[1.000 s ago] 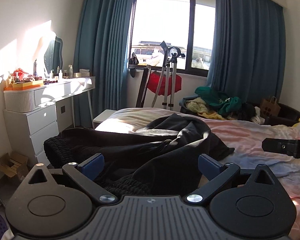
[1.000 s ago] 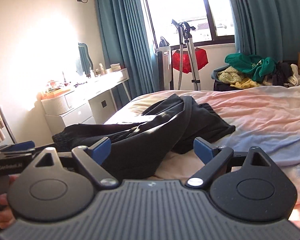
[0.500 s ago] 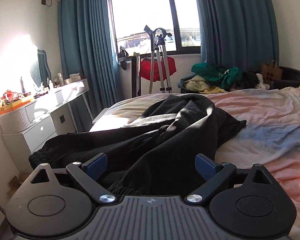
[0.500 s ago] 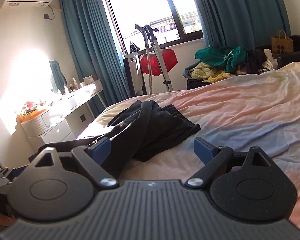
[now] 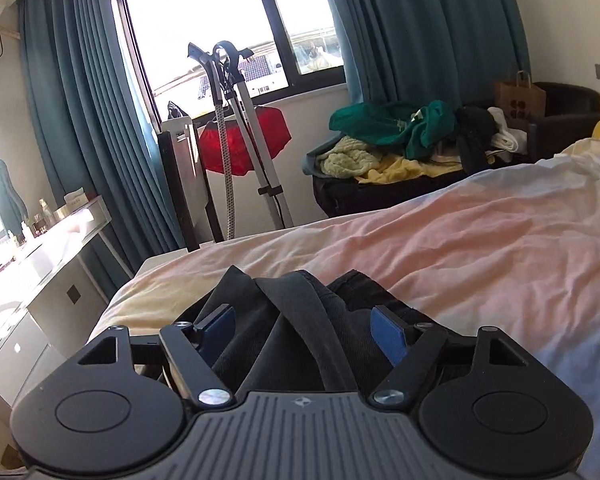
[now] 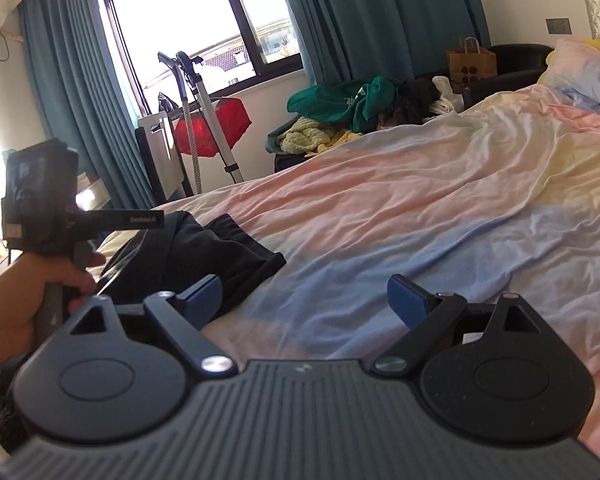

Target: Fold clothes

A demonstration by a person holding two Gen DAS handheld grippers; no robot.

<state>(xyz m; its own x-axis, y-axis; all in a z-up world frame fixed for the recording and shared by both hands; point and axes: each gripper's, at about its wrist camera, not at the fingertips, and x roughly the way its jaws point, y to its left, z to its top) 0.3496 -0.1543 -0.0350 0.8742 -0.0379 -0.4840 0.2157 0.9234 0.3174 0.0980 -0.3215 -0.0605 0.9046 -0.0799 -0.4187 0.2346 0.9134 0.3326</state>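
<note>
A black garment (image 5: 296,320) lies crumpled on the bed's near left corner; it also shows in the right wrist view (image 6: 204,256). My left gripper (image 5: 304,330) is open and hovers right over the garment, with the cloth between its blue pads (image 5: 218,324). My right gripper (image 6: 304,300) is open and empty over the bare sheet, with its left pad (image 6: 202,296) at the garment's right edge. The left gripper's body and the hand holding it show at the left of the right wrist view (image 6: 40,208).
The bed (image 6: 420,208) has a pink, blue and yellow sheet. A white dresser (image 5: 32,280) stands to the left. A garment steamer (image 5: 236,128) stands by the window. A heap of clothes (image 5: 400,140) and a paper bag (image 5: 520,96) lie beyond the bed.
Both grippers have swung to the right and moved forward. The left one now sits over the garment's far end; the right one now looks across bare sheet. Both stayed open.
</note>
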